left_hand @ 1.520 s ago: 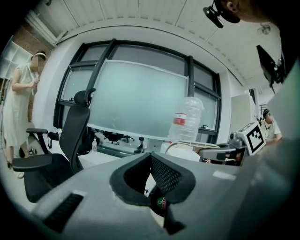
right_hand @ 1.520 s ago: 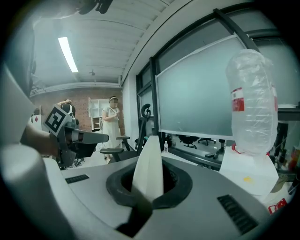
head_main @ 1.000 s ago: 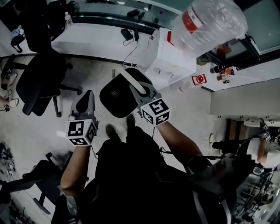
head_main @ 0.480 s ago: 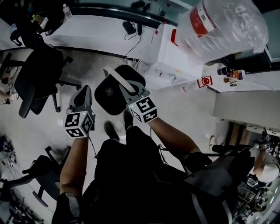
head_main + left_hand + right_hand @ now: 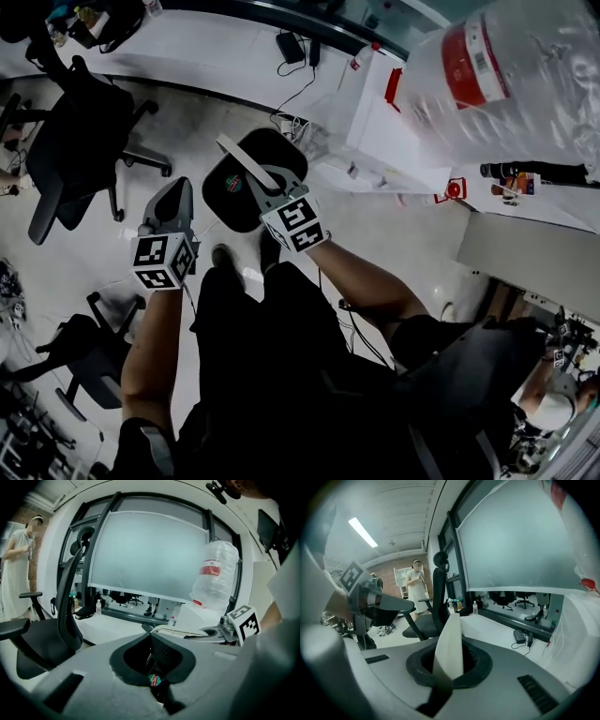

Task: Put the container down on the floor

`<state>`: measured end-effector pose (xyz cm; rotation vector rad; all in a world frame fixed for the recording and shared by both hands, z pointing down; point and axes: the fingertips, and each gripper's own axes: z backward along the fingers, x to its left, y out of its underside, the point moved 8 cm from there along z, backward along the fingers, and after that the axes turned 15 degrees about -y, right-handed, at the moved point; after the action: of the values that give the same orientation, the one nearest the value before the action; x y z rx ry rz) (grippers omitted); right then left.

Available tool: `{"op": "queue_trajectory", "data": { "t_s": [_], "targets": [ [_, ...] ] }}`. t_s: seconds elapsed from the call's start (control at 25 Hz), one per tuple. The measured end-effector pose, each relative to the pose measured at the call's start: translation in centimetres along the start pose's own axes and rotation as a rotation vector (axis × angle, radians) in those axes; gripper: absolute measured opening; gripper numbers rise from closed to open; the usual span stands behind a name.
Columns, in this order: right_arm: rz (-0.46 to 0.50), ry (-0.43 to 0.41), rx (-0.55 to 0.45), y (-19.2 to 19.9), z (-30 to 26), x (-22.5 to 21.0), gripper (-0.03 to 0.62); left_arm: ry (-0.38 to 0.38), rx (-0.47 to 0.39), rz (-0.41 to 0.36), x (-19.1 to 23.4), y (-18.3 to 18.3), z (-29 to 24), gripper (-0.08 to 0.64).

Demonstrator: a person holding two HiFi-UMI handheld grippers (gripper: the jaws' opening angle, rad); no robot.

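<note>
A round black container with a small coloured logo hangs above the floor in front of the person's feet. Its white strap handle runs up into my right gripper, which is shut on the strap. In the right gripper view the strap stands pinched in the slit of the jaws. My left gripper hovers just left of the container with its jaws together and nothing clearly held. Through its jaws the logo and dark mesh show. The right gripper's marker cube is at that view's right.
A black office chair stands at the left and another chair at the lower left. A white cabinet carrying a large water bottle is at the right. Cables lie by the wall. A person stands far off.
The container and right gripper have drifted left in the head view and look smaller, farther down. The left gripper has kept beside it. The water bottle looms larger at the right.
</note>
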<state>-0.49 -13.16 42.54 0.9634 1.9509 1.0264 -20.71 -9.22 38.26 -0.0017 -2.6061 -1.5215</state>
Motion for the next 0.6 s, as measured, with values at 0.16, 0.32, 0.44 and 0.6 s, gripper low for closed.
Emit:
{"op": "queue_trajectory", "data": {
  "t_s": [0.16,0.32,0.44,0.6],
  "targets": [
    [-0.009,0.011,0.032,1.9,-2.3,-1.9,0.008,0.011,0.018,0.000,0.9,1.6,-2.6,0.006],
    [-0.019,0.050,0.079,4.3,-4.6,-3.7,0.008,0.048,0.051,-0.009,2.0,4.0,-5.8,0.006],
    [-0.018,0.068,0.120,6.2,-6.5,-4.6,0.008,0.062,0.069,-0.012,3.1,5.6,-7.9,0.007],
    [-0.020,0.085,0.147,8.7,-8.8,-6.3,0.008,0.080,0.089,-0.022,4.5,7.6,-11.0,0.006]
  ]
}}
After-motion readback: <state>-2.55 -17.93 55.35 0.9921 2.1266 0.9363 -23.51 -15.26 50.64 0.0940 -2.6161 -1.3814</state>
